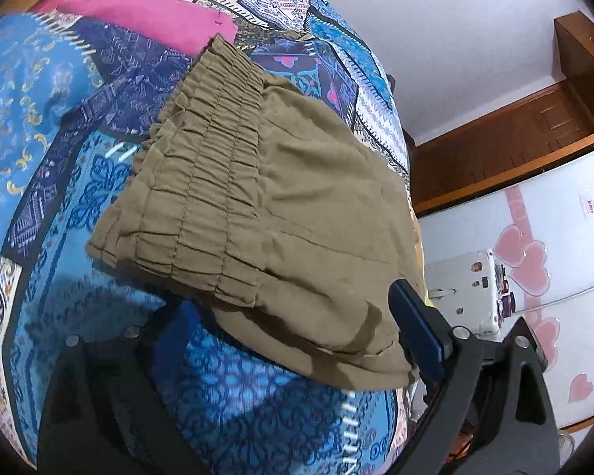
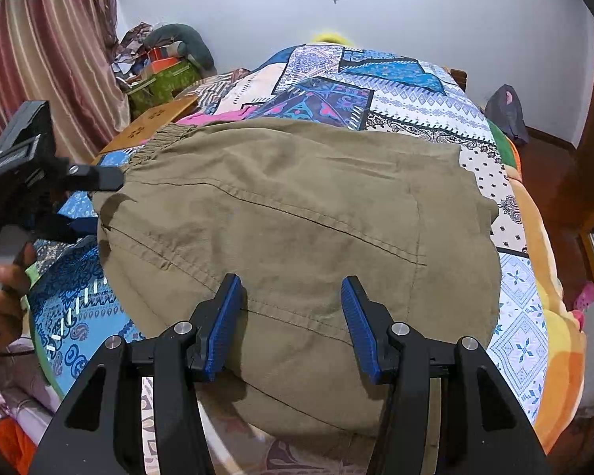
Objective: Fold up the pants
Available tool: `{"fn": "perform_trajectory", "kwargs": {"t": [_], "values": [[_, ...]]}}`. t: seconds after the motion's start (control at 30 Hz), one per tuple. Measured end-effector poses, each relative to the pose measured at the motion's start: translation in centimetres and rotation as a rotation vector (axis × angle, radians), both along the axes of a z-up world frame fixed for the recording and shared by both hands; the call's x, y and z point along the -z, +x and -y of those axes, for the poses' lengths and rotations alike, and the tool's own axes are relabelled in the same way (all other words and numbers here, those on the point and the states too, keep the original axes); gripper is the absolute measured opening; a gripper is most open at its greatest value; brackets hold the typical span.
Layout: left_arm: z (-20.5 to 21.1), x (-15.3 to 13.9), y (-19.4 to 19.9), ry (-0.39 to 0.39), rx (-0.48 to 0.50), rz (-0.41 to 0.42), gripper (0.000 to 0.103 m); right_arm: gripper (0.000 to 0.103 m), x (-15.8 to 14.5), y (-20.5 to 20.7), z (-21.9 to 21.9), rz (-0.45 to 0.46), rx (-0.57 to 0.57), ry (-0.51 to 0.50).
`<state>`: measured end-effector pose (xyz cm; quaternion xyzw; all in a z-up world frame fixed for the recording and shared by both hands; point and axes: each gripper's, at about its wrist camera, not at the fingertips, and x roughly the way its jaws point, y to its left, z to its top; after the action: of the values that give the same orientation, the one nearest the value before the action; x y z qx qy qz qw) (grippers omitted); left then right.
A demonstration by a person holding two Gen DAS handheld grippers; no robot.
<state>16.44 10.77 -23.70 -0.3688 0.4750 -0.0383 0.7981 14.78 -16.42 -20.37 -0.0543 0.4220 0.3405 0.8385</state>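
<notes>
Right wrist view shows the pants [image 2: 289, 237] folded into a thick bundle on the bed [image 2: 415, 95], right gripper [image 2: 293, 324] open above their six o'clock edge, while at nine o'clock the left gripper [image 2: 99, 198] straddles the corner, grip unclear, probably squaring it.

A blue patchwork bedspread [image 2: 396, 91] covers the bed, with a magenta garment [image 1: 146, 12] lying on it. Striped curtains [image 2: 51, 51] hang beside a cluttered pile [image 2: 162, 59], and a white cabinet with pink hearts [image 1: 534, 261] stands nearby.
</notes>
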Motion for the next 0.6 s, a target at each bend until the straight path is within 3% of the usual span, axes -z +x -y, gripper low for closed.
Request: {"fn": "perform_trajectory", "kwargs": {"t": [0.1, 0.17, 0.23, 0.37, 0.53, 0.6], "values": [[0.2, -0.2, 0.7, 0.063, 0.002, -0.015, 0.082, 0.049, 0.0, 0.0, 0.1, -0.001, -0.007, 0.003], [0.4, -0.4, 1.2, 0.153, -0.002, -0.028, 0.068, 0.049, 0.0, 0.0, 0.2, -0.004, -0.007, 0.007], [1.0, -0.5, 1.5, 0.252, 0.007, -0.044, 0.061, 0.049, 0.0, 0.0, 0.2, -0.005, -0.005, 0.008], [2.6, -1.4, 1.3, 0.372, 0.048, -0.006, 0.033, 0.049, -0.1, -0.1, 0.1, -0.013, 0.002, 0.005], [5.1, -4.3, -0.1, 0.607, 0.089, 0.097, 0.021, 0.049, -1.2, 0.4, 0.0, -0.034, 0.000, 0.006], [5.0, -5.1, -0.6, 0.644, 0.090, 0.120, 0.020, 0.049, -1.9, 0.5, -0.4, -0.016, -0.003, 0.006]]}}
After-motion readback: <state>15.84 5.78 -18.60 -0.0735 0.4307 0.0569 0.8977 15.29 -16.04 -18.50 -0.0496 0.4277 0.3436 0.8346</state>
